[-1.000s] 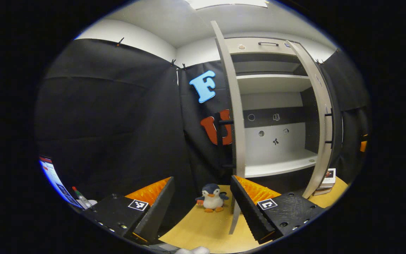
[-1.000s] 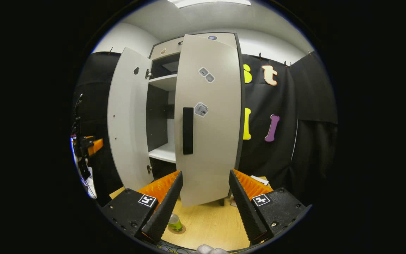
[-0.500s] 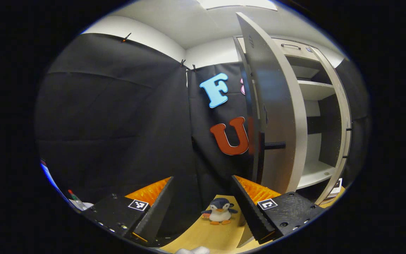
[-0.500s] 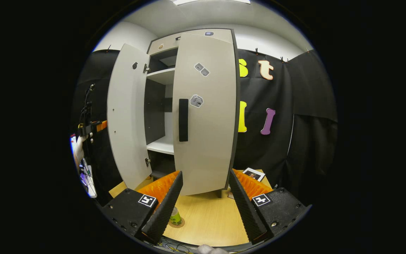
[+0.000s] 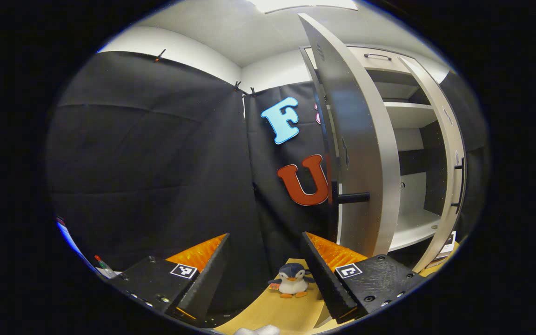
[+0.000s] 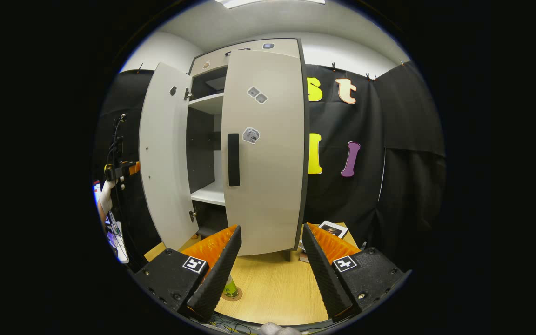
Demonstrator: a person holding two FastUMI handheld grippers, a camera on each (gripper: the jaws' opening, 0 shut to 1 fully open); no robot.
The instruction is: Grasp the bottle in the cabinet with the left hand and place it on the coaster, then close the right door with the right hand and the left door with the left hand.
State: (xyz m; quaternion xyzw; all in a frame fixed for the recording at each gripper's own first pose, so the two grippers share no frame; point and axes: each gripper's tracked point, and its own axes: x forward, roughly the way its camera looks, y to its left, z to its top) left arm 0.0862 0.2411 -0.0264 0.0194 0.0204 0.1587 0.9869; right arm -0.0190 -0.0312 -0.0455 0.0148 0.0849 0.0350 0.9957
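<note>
Black cloth is framing the cabinet (image 6: 249, 139), whose right door (image 6: 263, 149) has swung nearly shut this past second. Both grippers, left (image 5: 263, 274) and right (image 6: 268, 270), are hanging spread and empty. With the bottle (image 6: 231, 288) sitting on its coaster (image 6: 235, 296), the left door (image 5: 356, 139) is waiting its turn.

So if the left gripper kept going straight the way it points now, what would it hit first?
Probably the black cloth wall dead ahead of the open left gripper; the left door stands just right of that line, though depth is unclear.
</note>
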